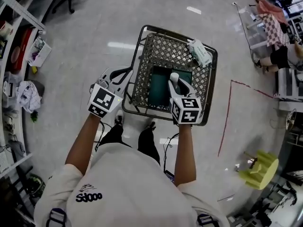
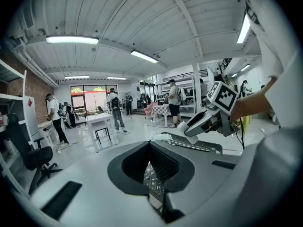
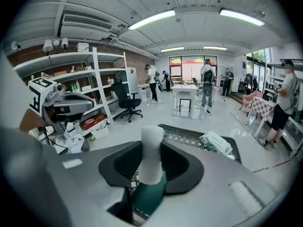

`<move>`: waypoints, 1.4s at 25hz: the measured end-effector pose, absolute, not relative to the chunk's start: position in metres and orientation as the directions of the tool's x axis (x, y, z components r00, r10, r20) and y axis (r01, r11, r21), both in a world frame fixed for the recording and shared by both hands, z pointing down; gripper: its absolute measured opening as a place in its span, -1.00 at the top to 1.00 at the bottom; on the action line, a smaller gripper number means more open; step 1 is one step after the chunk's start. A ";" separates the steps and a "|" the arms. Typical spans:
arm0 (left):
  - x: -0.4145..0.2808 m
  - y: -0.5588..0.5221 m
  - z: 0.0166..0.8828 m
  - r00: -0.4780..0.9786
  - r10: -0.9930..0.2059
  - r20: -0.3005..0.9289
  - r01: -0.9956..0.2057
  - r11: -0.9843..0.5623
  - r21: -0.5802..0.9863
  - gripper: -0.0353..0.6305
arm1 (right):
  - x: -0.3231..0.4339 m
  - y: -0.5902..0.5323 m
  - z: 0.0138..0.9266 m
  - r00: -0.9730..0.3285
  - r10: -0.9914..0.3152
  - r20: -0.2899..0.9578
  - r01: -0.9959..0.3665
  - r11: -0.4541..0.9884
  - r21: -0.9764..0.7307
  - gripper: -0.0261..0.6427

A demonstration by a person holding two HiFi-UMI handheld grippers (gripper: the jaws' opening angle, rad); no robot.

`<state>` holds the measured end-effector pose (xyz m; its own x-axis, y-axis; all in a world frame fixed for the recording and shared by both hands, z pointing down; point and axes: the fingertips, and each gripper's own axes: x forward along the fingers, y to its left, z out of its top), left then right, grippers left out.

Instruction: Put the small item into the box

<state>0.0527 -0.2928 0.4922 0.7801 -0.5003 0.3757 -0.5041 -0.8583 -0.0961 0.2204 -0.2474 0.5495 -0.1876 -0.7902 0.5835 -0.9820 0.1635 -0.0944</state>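
Bright, even light from ceiling tubes (image 3: 151, 19); glare patches on the glossy floor (image 1: 120, 45). Both gripper views bulge fisheye-fashion, with dark, perhaps slightly soft corners.

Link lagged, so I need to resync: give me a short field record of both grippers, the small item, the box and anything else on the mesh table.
right gripper: shut on the white cylinder, held over the box
white cylinder: between the jaws, not yet in the box
green box: on the mesh table, near its centre
left gripper: shut, empty, at the table's left edge
other: wipes pack at the far right corner
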 end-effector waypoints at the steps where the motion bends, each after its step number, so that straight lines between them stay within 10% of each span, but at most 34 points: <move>1: 0.055 -0.293 0.499 0.776 -0.501 0.384 -0.510 -0.856 -0.086 0.88 | 0.221 -0.250 0.560 -0.200 -0.776 0.598 -0.979 0.178 -0.096 0.51; 35: 0.038 -0.298 0.605 0.690 -0.470 0.550 -0.579 -0.815 0.031 0.88 | 0.218 -0.257 0.808 -0.138 -0.376 0.916 -0.967 0.253 -0.041 0.49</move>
